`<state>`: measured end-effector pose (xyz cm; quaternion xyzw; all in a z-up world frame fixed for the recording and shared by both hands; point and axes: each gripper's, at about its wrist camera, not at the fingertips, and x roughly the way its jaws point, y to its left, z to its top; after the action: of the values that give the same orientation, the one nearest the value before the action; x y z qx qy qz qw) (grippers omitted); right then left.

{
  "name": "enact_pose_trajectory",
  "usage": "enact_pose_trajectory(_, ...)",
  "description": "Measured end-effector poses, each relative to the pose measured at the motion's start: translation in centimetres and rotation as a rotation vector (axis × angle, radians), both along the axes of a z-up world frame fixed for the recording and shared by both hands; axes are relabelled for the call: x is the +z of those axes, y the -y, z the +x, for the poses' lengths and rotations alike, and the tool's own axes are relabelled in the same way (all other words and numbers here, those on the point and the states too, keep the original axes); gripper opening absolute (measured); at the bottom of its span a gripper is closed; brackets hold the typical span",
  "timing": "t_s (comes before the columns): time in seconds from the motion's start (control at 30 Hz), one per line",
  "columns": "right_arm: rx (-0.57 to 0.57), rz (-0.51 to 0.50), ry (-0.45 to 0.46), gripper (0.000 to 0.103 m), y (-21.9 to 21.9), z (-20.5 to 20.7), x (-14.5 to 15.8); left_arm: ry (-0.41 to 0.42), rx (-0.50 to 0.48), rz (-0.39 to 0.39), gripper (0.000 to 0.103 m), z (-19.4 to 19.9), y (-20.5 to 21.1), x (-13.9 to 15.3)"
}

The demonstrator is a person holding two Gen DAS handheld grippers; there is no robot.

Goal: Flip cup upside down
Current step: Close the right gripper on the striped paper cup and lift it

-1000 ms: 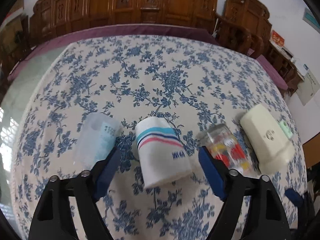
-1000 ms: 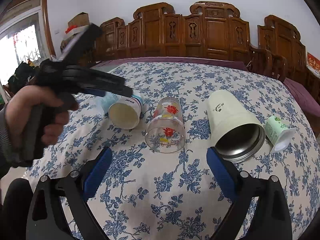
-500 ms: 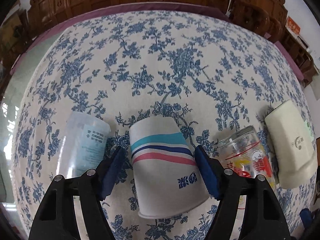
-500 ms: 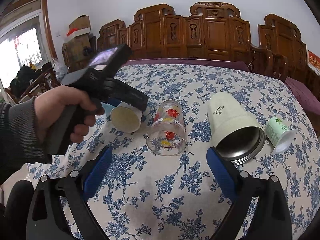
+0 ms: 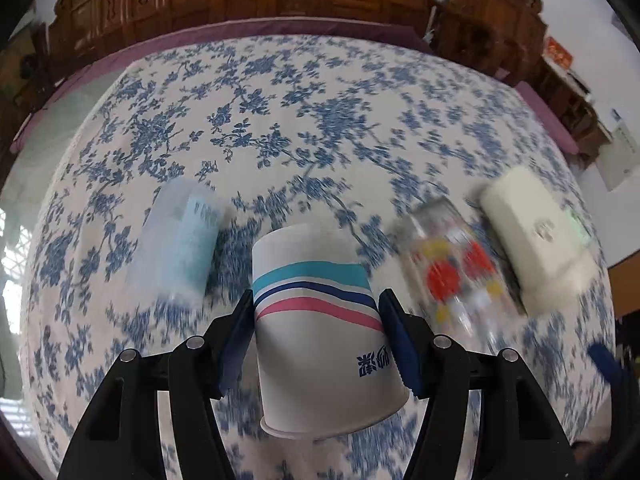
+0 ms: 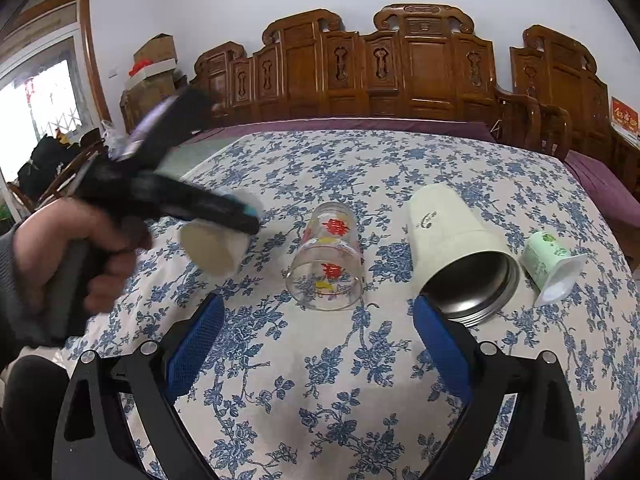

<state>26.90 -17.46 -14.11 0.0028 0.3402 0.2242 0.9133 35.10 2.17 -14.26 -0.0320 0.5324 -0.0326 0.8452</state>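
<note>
My left gripper (image 5: 316,312) is shut on a white paper cup (image 5: 320,312) with teal, navy and pink stripes, its blue pads pressed on both sides. The cup is lifted off the table, rim toward the camera. In the right wrist view the left gripper (image 6: 240,216) holds the cup (image 6: 214,246) above the cloth at the left, mouth facing me. My right gripper (image 6: 316,332) is open and empty, low over the table's near side, facing a clear glass (image 6: 328,260).
On the blue floral tablecloth (image 6: 360,380) lie on their sides a frosted plastic cup (image 5: 180,248), the printed glass (image 5: 452,272), a cream steel-lined tumbler (image 6: 456,248) and a small green yogurt cup (image 6: 552,264). Carved wooden chairs (image 6: 400,72) stand behind.
My left gripper closed on the striped paper cup and lifted it off the table. The right gripper stayed still.
</note>
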Motion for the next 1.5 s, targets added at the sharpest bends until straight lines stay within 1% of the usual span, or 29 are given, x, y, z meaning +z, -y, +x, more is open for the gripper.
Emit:
enact_pose_trajectory(0.13, -0.031, -0.008, 0.000, 0.096, 0.9, -0.3, 0.0, 0.042, -0.016, -0.034, 0.060, -3.8, 0.2, 0.7)
enact_pose_trajectory(0.23, -0.058, -0.013, -0.007, 0.096, 1.7, -0.5, -0.2, 0.052, -0.026, -0.076, 0.060, -6.8, 0.5, 0.2)
enact_pose_trajectory(0.4, -0.085, -0.030, -0.019, 0.096, 2.5, -0.6, -0.8, 0.078, -0.060, -0.097, 0.060, -10.7, 1.9, -0.3)
enact_pose_trajectory(0.5, -0.098, -0.037, -0.028, 0.096, 2.7, -0.5, -1.1, 0.096, -0.087, -0.094, 0.060, -12.2, 3.3, -0.5)
enact_pose_trajectory(0.6, -0.106, -0.042, -0.038, 0.096, 2.7, -0.2, -1.5, 0.097, -0.107, -0.119, 0.060, -13.1, 4.3, -1.1)
enact_pose_trajectory(0.77, -0.107, -0.043, -0.050, 0.096, 2.4, 0.2, -1.7, 0.096, -0.135, -0.091, 0.060, -13.3, 5.6, -2.3)
enact_pose_trajectory(0.87, -0.100, -0.041, -0.050, 0.096, 2.2, 0.2, -1.6, 0.085, -0.131, -0.107, 0.061, -13.2, 5.6, -3.0)
enact_pose_trajectory(0.93, -0.098, -0.040, -0.049, 0.096, 2.1, 0.2, -1.5, 0.099, -0.115, -0.084, 0.075, -13.2, 5.5, -2.9)
enact_pose_trajectory(0.97, -0.099, -0.038, -0.049, 0.096, 2.1, 0.3, -1.4, 0.112, -0.109, -0.079, 0.077, -13.3, 5.4, -2.7)
enact_pose_trajectory(1.07, -0.101, -0.032, -0.045, 0.096, 2.2, 0.3, -1.1, 0.149, -0.098, -0.089, 0.077, -13.8, 4.8, -1.5)
enact_pose_trajectory(1.17, -0.103, -0.022, -0.040, 0.096, 2.3, 0.1, -0.7, 0.192, -0.075, -0.070, 0.079, -14.4, 3.8, -0.2)
enact_pose_trajectory(1.2, -0.102, -0.021, -0.038, 0.096, 2.3, 0.1, -0.5, 0.211, -0.063, -0.062, 0.082, -14.6, 3.2, 0.3)
enact_pose_trajectory(1.3, -0.086, -0.014, -0.035, 0.096, 1.9, -0.2, -0.2, 0.256, -0.013, -0.002, 0.089, -15.0, 1.5, 1.7)
enact_pose_trajectory(1.33, -0.076, -0.016, -0.032, 0.095, 1.6, -0.3, 0.0, 0.276, 0.007, 0.014, 0.093, -15.2, 0.8, 2.2)
enact_pose_trajectory(1.37, -0.067, -0.016, -0.032, 0.094, 1.2, -0.4, 0.0, 0.292, 0.024, 0.028, 0.095, -15.3, 0.3, 2.6)
enact_pose_trajectory(1.4, -0.058, -0.014, -0.035, 0.093, 0.9, -0.4, 0.0, 0.318, 0.050, 0.049, 0.095, -15.5, -0.5, 3.0)
enact_pose_trajectory(1.47, -0.034, -0.002, -0.046, 0.092, 0.1, -0.5, 0.0, 0.341, 0.093, 0.100, 0.095, -15.8, -2.1, 3.6)
enact_pose_trajectory(1.5, -0.021, 0.000, -0.050, 0.091, -0.3, -0.6, 0.0, 0.347, 0.104, 0.112, 0.095, -16.0, -2.6, 3.8)
